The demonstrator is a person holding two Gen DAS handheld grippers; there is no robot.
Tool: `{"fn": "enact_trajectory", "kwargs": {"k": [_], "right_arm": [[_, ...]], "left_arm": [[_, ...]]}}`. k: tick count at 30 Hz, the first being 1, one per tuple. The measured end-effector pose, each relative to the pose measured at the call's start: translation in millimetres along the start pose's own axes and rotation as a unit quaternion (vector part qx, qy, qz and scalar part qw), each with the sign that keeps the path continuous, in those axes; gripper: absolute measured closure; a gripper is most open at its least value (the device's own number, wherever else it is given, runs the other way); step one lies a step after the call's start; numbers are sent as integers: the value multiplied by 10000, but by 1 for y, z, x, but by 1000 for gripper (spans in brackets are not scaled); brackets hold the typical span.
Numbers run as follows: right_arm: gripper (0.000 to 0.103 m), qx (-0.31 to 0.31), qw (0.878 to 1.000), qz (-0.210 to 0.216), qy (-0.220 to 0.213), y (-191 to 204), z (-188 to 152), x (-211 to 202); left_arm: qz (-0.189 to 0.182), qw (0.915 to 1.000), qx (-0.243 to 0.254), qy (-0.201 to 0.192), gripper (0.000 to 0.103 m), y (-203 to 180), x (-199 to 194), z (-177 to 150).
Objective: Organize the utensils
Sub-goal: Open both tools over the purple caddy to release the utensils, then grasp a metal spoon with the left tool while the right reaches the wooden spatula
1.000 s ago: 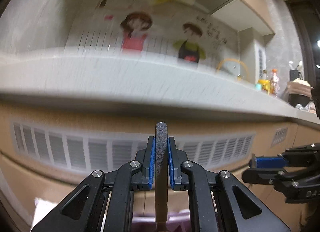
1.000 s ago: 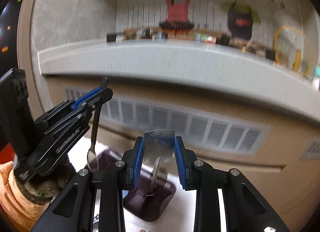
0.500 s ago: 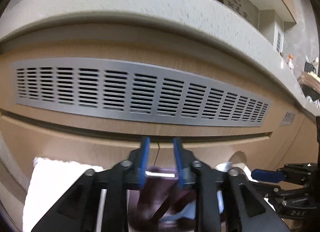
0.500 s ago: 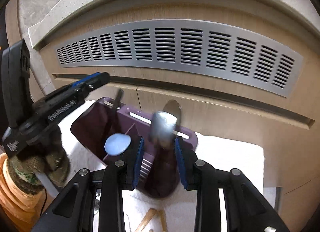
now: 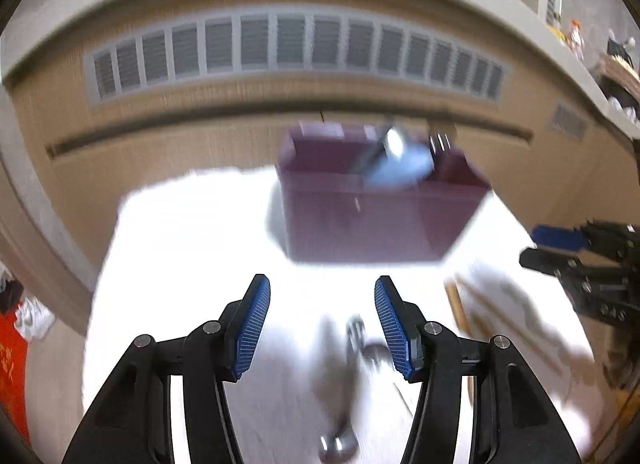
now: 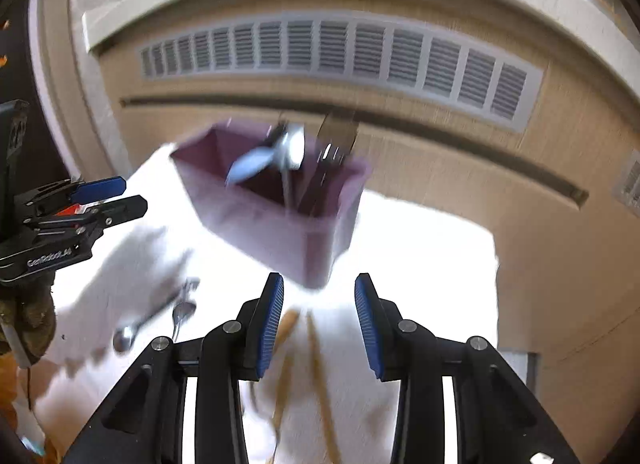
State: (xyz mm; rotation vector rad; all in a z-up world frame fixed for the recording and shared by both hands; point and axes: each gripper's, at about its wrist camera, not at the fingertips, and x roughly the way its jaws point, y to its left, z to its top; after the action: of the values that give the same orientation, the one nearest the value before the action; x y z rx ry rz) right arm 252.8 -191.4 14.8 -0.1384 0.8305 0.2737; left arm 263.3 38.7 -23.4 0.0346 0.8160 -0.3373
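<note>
A purple utensil holder (image 5: 372, 215) stands on a white cloth (image 5: 192, 248) and shows in the right wrist view (image 6: 276, 223) too. It holds a light-blue spoon (image 6: 250, 163), a metal spoon (image 6: 292, 149) and a fork (image 6: 332, 153). My left gripper (image 5: 322, 304) is open and empty, above blurred metal spoons (image 5: 344, 384) on the cloth. My right gripper (image 6: 319, 300) is open and empty, above wooden chopsticks (image 6: 316, 364). Two metal spoons (image 6: 160, 320) lie left of them.
A wooden cabinet front with a grey vent grille (image 6: 340, 51) rises right behind the holder. The right gripper (image 5: 588, 260) shows at the right edge of the left wrist view; the left gripper (image 6: 72, 211) shows at the left edge of the right wrist view.
Both grippers let go of their utensils into the purple holder, opened, and pulled back and tilted down toward the cloth.
</note>
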Motion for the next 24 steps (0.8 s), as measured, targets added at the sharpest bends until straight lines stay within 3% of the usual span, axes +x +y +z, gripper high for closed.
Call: {"fn": "enact_trajectory", "kwargs": {"k": [5, 9, 14, 20, 24], "right_arm": [[68, -100, 9996, 97, 250, 11, -27, 2], [68, -87, 9989, 195, 419, 18, -38, 9], [68, 9, 9988, 220, 440, 20, -44, 12], [67, 130, 9991, 139, 390, 5, -55, 7], [67, 95, 9992, 149, 370, 0, -65, 6]], "left_arm": [[-357, 9985, 236, 355, 47, -16, -10, -42], [-518, 9967, 238, 579, 47, -29, -6, -52], [-977, 9896, -106, 1052, 62, -43, 15, -48], [-304, 9857, -881, 1403, 63, -29, 52, -33], [-274, 9866, -749, 1426, 63, -38, 60, -26]]}}
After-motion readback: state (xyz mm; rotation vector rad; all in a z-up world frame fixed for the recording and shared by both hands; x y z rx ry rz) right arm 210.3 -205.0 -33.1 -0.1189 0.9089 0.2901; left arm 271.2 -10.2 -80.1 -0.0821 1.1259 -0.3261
